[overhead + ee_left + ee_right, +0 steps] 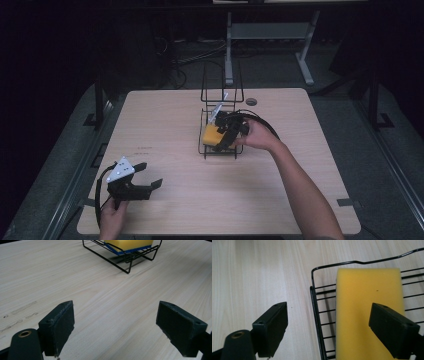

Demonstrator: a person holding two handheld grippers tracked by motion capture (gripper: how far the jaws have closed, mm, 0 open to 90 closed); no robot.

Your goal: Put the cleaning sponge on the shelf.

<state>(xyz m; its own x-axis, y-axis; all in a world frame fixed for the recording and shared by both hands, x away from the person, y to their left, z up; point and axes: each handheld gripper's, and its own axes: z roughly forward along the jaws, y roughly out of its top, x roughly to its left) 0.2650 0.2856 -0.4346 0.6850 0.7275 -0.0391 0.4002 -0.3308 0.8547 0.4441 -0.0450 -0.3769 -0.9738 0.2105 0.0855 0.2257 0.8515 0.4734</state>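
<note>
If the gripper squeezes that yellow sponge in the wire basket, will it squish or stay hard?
The yellow sponge looks like soft foam, so it will probably squish between the pads and spring back. It is likely very light for its size. Lying flat on the wire basket, it shouldn't roll. The right gripper hangs open above it, one jaw outside the basket's rim.

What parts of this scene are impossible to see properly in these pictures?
- Sponge: its near end runs off the bottom edge of the right gripper view, and one jaw of the right gripper covers a corner.
- Wire rack: its upper part is cut off by the top edge of the left gripper view.
- White item in the rack: too small in the high view to identify.
- Room behind the table: too dark.
</note>
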